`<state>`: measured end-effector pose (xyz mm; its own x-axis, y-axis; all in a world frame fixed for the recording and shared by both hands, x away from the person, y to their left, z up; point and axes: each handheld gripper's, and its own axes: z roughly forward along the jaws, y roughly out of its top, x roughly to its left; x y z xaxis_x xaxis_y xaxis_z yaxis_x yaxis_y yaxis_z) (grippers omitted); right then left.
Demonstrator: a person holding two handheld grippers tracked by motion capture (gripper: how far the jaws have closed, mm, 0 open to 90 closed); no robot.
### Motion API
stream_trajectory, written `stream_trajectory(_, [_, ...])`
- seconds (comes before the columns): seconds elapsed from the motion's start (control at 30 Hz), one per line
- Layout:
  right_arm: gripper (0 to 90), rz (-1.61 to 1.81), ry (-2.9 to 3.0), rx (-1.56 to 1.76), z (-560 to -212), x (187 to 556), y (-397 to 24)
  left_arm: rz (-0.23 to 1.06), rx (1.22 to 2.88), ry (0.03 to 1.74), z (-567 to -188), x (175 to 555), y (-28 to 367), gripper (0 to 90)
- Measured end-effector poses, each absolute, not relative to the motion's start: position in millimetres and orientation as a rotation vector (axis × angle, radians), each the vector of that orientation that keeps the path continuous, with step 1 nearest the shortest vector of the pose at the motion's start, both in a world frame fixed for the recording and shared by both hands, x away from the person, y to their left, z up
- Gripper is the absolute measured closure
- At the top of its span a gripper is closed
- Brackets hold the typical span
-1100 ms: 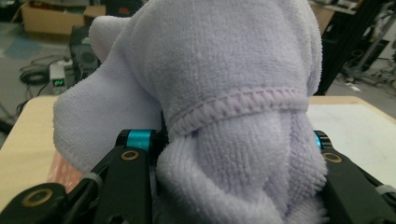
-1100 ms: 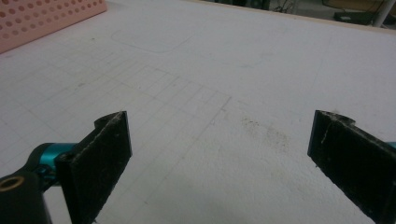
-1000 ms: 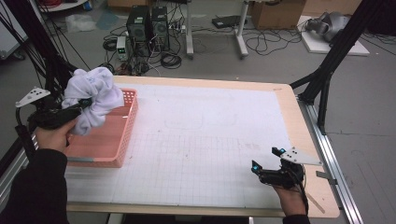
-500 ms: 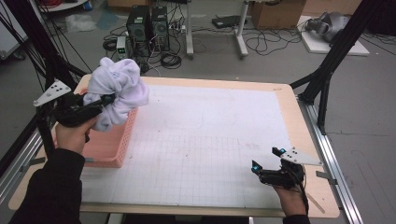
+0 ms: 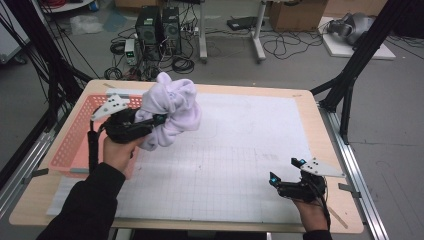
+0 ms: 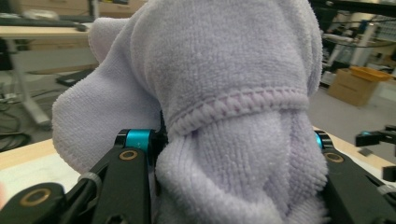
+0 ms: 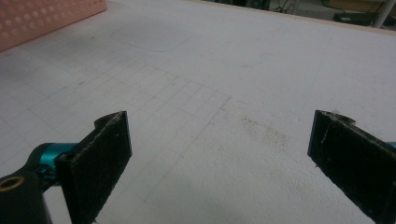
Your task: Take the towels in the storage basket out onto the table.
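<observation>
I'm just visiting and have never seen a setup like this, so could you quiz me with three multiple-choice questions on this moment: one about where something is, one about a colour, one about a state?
1. Where is the basket?
A. at the table's left edge
B. at the table's right edge
C. on the floor

2. What colour is the towel?
A. dark green
B. pale lilac
C. bright orange

3. How do the jaws of the right gripper stand?
A. shut on the towel
B. shut on the basket
C. open, with nothing between them

Answers:
1 A, the high view shows the pink basket on the left side of the table, beside the left gripper.
2 B, the bunched cloth clamped by the left gripper is pale lilac in the left gripper view too.
3 C, the right gripper view shows the two pads wide apart over the bare gridded mat.
</observation>
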<state>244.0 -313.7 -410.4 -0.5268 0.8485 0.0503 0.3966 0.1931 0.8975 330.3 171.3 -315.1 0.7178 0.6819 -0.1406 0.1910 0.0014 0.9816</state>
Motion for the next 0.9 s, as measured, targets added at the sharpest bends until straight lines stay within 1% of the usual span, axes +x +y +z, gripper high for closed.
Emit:
stream_trajectory(0.1, [4.9, 1.296, 2.012, 1.162, -410.3, 243.8, -313.6, 0.430, 1.559, 0.723, -320.7, 331.2, 159.5, 53.6])
stream_trajectory(0.13, [4.9, 1.296, 2.012, 1.163, -410.3, 243.6, -313.6, 0.414, 1.570, 0.716, -328.1, 332.6, 147.8, 53.5])
stream_trajectory(0.2, [4.9, 1.294, 2.012, 1.160, -410.4, 243.7, -314.1, 0.403, 1.572, 0.716, -332.4, 333.1, 141.9, 53.4])
stream_trajectory(0.23, [4.9, 1.296, 2.012, 1.161, -410.5, 243.7, -314.1, 0.379, 1.582, 0.712, -341.2, 334.3, 130.1, 53.3])
stream_trajectory(0.27, [4.9, 1.296, 2.012, 1.161, -410.5, 243.7, -314.1, 0.379, 1.582, 0.712, -341.2, 334.3, 130.1, 53.2])
stream_trajectory(0.3, [4.9, 1.294, 2.012, 1.162, -410.6, 243.9, -314.4, 0.365, 1.598, 0.707, -350.1, 334.9, 116.8, 53.2])
stream_trajectory(0.33, [4.9, 1.294, 2.013, 1.163, -410.7, 244.0, -314.5, 0.365, 1.598, 0.707, -350.1, 334.9, 116.8, 53.1])
stream_trajectory(0.4, [4.9, 1.294, 2.012, 1.165, -410.8, 244.1, -314.6, 0.352, 1.626, 0.701, -359.4, 336.6, 103.7, 53.1])
stream_trajectory(0.43, [4.9, 1.295, 2.012, 1.162, -410.9, 244.3, -314.9, 0.337, 1.647, 0.698, -369.5, 338.5, 91.5, 53.0])
stream_trajectory(0.47, [4.9, 1.295, 2.013, 1.161, -410.8, 244.3, -315.0, 0.337, 1.647, 0.698, -369.5, 338.5, 91.5, 53.0])
stream_trajectory(0.63, [4.9, 1.291, 2.010, 1.170, -411.6, 244.4, -316.0, 0.294, 1.719, 0.719, -397.1, 344.5, 62.3, 52.6])
stream_trajectory(0.8, [4.9, 1.289, 2.010, 1.162, -411.7, 244.7, -317.5, 0.271, 1.743, 0.760, -412.7, 348.9, 47.1, 51.8])
stream_trajectory(0.9, [4.9, 1.289, 2.017, 1.169, -412.2, 245.4, -316.6, 0.253, 1.788, 0.815, -429.6, 354.4, 34.7, 48.7])
